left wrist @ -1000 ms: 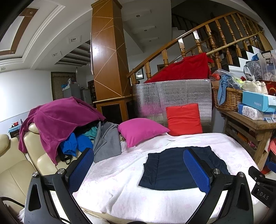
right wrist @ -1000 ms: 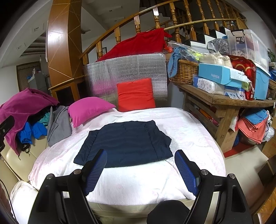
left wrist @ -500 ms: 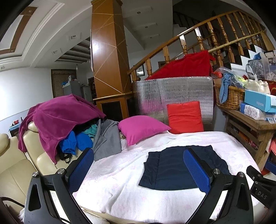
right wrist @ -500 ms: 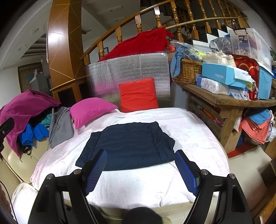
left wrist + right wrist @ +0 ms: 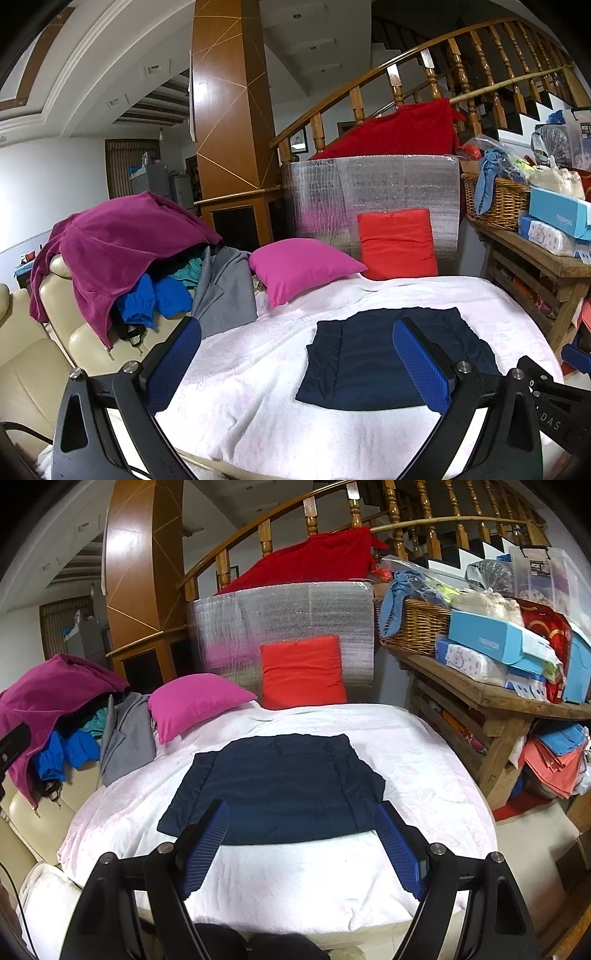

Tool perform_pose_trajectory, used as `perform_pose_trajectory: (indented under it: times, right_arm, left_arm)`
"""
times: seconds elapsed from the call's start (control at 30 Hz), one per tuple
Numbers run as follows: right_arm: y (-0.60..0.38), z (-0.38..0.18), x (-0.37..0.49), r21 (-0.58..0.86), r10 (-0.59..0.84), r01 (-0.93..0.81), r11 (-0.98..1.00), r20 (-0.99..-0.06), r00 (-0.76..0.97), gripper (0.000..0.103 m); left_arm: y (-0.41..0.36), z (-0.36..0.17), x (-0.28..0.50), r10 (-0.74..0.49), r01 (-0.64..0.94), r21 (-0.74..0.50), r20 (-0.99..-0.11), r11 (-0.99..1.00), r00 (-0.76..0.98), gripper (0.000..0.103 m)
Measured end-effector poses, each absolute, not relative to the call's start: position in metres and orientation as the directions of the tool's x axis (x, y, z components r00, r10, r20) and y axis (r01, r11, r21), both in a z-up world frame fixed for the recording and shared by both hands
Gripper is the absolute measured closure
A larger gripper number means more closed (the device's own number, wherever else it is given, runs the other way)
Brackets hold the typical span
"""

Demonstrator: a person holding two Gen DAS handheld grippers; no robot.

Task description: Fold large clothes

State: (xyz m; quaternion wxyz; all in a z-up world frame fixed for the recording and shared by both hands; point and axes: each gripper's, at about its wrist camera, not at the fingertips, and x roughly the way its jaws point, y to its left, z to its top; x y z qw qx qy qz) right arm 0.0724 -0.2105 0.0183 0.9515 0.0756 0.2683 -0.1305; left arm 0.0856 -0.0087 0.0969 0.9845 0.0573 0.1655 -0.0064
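A navy garment lies folded into a flat rectangle on the white cover of the round bed; in the left wrist view the navy garment sits right of centre. My right gripper hovers open just short of its near edge, blue pads wide apart, nothing between them. My left gripper is open too, over the white cover to the garment's left, its right pad in front of the cloth. A heap of clothes under a magenta fleece lies on the cream sofa.
A pink pillow and a red cushion stand at the bed's far side against a silver foil panel. A wooden bench with a basket and boxes crowds the right. Folded clothes lie under it.
Both grippers have drifted a little toward the bed, so the navy garment sits slightly nearer and larger. Both stay open and the garment has not moved.
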Motion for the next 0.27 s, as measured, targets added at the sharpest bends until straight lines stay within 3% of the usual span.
perform_pose_trajectory:
  times: [0.27]
  right_arm:
    - [-0.217,0.006,0.118,0.066,-0.193,0.278,0.958,-0.567,0.801,0.02]
  left_arm:
    - [-0.007,0.079,0.13,-0.083,0.113,0.054,-0.396,0.992,0.914,0.0]
